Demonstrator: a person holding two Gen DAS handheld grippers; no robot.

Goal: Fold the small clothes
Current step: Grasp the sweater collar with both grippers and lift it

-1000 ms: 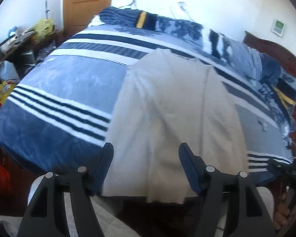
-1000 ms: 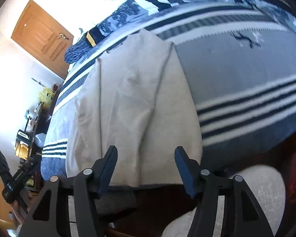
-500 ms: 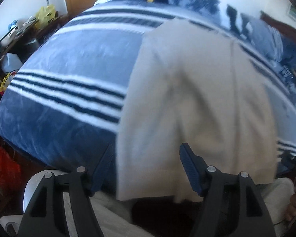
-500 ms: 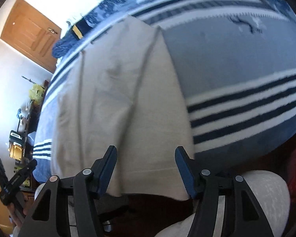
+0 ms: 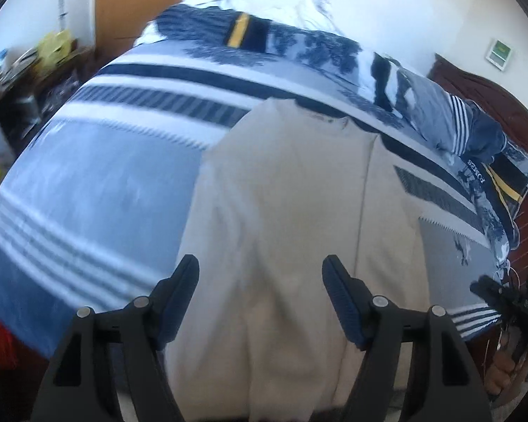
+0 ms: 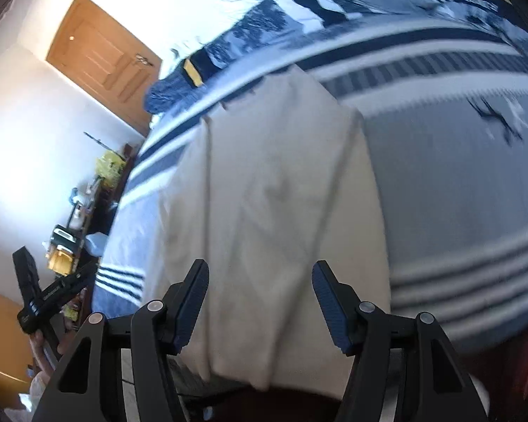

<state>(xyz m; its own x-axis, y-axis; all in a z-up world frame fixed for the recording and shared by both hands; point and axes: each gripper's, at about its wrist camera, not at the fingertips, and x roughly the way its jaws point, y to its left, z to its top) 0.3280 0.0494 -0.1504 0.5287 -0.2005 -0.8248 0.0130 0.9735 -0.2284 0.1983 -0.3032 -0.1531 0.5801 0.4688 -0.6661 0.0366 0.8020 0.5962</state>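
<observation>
1. A cream knitted garment (image 5: 292, 211) lies spread flat on a bed, on a blue, grey and white striped blanket (image 5: 98, 190). Its near hem reaches the bed's near edge; its far end, with the neckline, points toward the rumpled bedding at the far side.
2. The garment is narrowed lengthwise: one long fold line runs down its right part in the left wrist view.
3. The left gripper (image 5: 260, 302) hovers above the near hem, its fingers standing wide apart. Its jaws have just been opening a little further, and nothing is clamped between them; the cloth lies below them, untouched.
4. The right gripper (image 6: 260, 302) hangs over the same near hem, further toward the garment's right side, fingers well apart and holding nothing.
5. Each gripper shows at the edge of the other's view, gripped by a hand (image 5: 503, 369).
6. A wooden door (image 6: 102, 59) stands closed beyond the bed, and a cluttered shelf (image 6: 77, 225) runs along the wall beside it.
</observation>
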